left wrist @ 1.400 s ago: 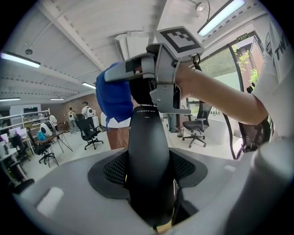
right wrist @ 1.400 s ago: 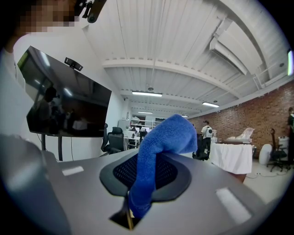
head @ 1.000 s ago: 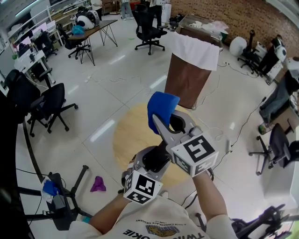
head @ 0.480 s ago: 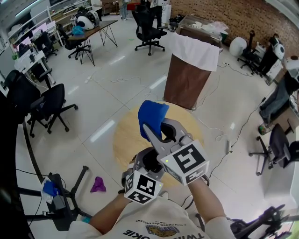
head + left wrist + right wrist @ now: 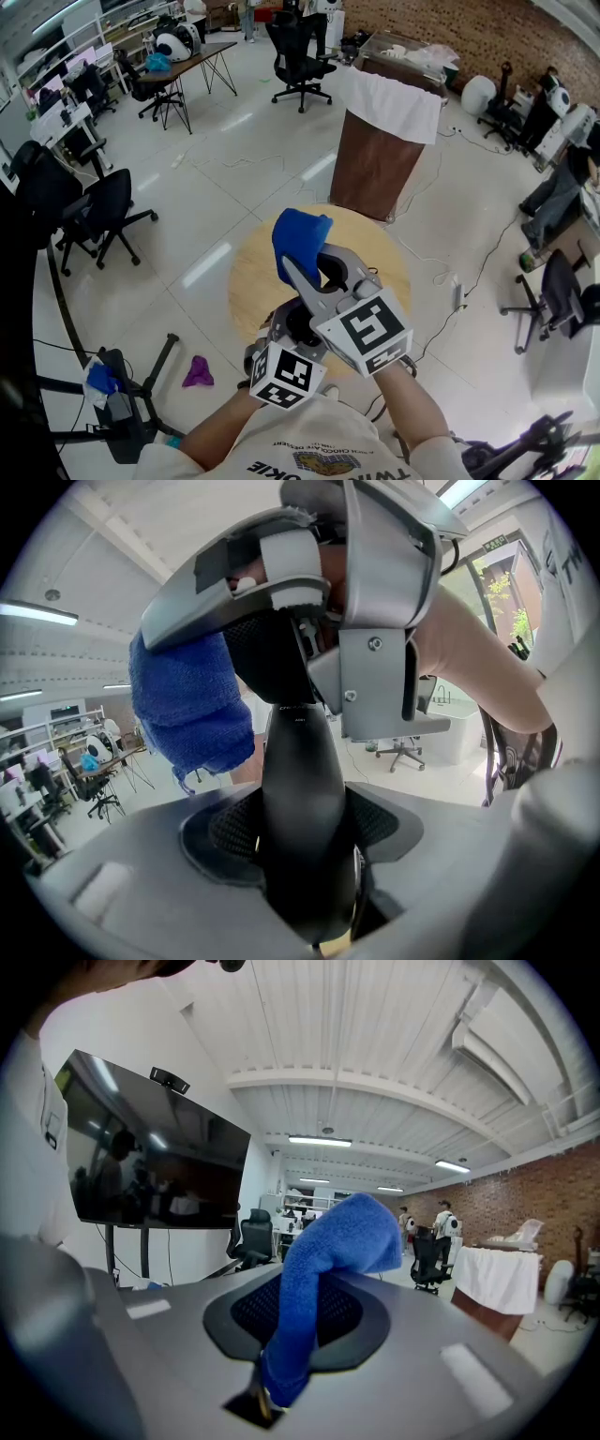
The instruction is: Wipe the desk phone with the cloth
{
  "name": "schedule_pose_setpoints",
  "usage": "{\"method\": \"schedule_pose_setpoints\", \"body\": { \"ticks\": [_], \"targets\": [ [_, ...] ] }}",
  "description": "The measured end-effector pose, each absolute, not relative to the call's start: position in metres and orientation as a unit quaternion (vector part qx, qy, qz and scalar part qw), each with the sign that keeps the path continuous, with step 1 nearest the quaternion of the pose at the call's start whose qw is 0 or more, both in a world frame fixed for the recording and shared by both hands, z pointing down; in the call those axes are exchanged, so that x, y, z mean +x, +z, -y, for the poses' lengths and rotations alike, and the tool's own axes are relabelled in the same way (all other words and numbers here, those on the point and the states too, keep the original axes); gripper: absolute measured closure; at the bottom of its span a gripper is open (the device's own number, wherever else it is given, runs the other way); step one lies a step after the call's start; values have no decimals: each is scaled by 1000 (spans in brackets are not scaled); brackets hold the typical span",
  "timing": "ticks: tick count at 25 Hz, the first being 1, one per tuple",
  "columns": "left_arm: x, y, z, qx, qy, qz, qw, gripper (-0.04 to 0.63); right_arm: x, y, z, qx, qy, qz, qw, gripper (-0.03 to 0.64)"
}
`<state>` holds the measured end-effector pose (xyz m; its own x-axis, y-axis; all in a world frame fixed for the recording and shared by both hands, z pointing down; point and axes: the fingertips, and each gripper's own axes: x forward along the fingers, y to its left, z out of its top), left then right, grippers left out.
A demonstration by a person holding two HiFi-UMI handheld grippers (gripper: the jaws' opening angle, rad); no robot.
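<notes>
Head view, cloth [image 5: 298,242], handset [image 5: 305,323] above round table [image 5: 251,279]

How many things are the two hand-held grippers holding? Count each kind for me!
Blue cloth: 1
Black phone handset: 1
Total: 2

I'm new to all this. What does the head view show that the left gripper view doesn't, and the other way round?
Only the head view: the round wooden table beneath the grippers and a purple rag lying on the floor. Only the left gripper view: a close look at the left gripper, its jaws clamped on a black handset, with ceiling lights behind. Both: the right gripper holding the blue cloth.
</notes>
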<state>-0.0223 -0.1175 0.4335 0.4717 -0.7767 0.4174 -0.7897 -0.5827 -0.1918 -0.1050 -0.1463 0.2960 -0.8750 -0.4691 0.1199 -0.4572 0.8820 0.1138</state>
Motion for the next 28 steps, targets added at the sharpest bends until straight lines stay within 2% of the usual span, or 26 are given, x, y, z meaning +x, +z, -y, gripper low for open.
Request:
{"method": "schedule_pose_setpoints", "body": {
  "ticks": [16,28],
  "targets": [
    [-35,458,123,857,207,463,87,339,-51,275,149,299,-61,952,1,557],
    [-52,524,136,834,213,478,177,340,1,337,147,350,-2,937,-2,557]
  ]
}}
